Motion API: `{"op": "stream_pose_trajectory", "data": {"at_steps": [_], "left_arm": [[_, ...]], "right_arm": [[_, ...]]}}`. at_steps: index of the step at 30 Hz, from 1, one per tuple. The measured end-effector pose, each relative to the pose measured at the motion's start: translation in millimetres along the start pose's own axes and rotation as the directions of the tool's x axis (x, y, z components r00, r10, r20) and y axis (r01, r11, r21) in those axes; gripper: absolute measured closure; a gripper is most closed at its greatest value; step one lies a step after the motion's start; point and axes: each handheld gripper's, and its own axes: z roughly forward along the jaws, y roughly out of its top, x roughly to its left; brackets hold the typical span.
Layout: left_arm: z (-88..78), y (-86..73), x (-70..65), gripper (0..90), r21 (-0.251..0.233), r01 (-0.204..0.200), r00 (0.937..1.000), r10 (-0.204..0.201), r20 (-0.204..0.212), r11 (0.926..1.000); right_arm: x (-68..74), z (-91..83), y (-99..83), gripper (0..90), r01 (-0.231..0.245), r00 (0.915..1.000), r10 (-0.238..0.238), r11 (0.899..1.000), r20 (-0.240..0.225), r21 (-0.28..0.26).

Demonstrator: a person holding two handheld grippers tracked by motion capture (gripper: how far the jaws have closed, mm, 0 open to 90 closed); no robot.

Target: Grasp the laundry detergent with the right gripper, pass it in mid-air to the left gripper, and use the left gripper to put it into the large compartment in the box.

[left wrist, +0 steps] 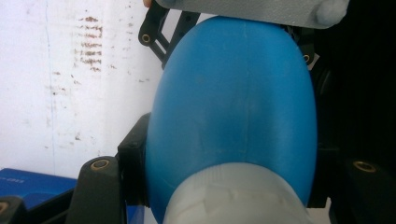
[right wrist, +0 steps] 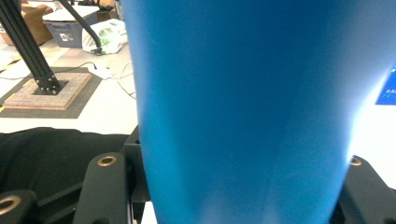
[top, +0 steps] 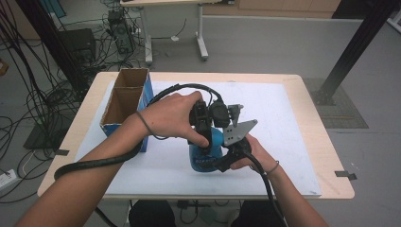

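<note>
A blue plastic bottle (top: 207,153) with a white cap (left wrist: 233,198) sits over the white mat, held by both grippers. My left gripper (top: 206,136) comes down from above; its black fingers (left wrist: 133,168) are shut at the neck, just above the cap. The bottle's rounded blue body (left wrist: 233,98) rises beyond them. My right gripper (top: 227,158) comes from the right with its grey plate (top: 239,131) on top. Its jaws are shut on the bottle's blue side (right wrist: 243,116), with one black finger (right wrist: 105,186) pressed against it.
An open cardboard box (top: 124,101) with blue sides stands at the table's left, close to my left forearm. The white mat (top: 283,142) covers most of the wooden table (top: 331,161). A thick black cable (top: 94,163) trails from the left gripper across the front left.
</note>
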Motion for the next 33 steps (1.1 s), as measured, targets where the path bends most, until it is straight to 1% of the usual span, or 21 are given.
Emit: {"op": "stream_pose_trajectory", "data": {"at_steps": [5,10,15,18,23,29,33], "left_arm": [[-0.9,-0.1,-1.8,37.2,-0.005,0.003,1.0,-0.003,-0.007,1.0],[-1.4,3.8,-3.2,37.3,0.016,0.002,1.0,-0.002,-0.009,0.9999],[-2.5,3.0,-4.1,37.3,0.013,0.006,0.9999,-0.006,-0.012,0.9999],[-3.7,0.4,-5.3,37.2,-0.002,0.012,0.9998,-0.012,-0.017,0.9999],[-3.8,1.0,-5.5,37.3,0.005,0.015,0.9998,-0.015,-0.016,0.9999],[-5.9,1.5,-6.7,37.4,0.006,0.016,0.9997,-0.016,-0.021,0.9998],[-6.6,3.0,-7.5,37.4,0.01,0.02,0.9995,-0.02,-0.024,0.9998]], "right_arm": [[0.0,-1.0,0.3,41.3,0.002,1.0,-0.002,1.0,0.002,-0.001],[0.1,-0.9,0.8,41.3,0.005,1.0,-0.005,1.0,0.0,-0.001],[0.7,-0.4,0.1,41.3,0.005,1.0,-0.005,1.0,0.002,-0.007],[0.8,-0.7,-0.2,41.2,0.004,1.0,-0.004,1.0,0.003,-0.013],[0.2,-0.2,0.0,41.1,0.005,1.0,-0.005,1.0,0.0,-0.014],[0.6,0.0,-1.0,41.0,0.008,1.0,-0.008,1.0,0.002,-0.025],[2.0,1.0,-3.4,40.6,0.005,1.0,-0.004,0.999,0.009,-0.041]]}}
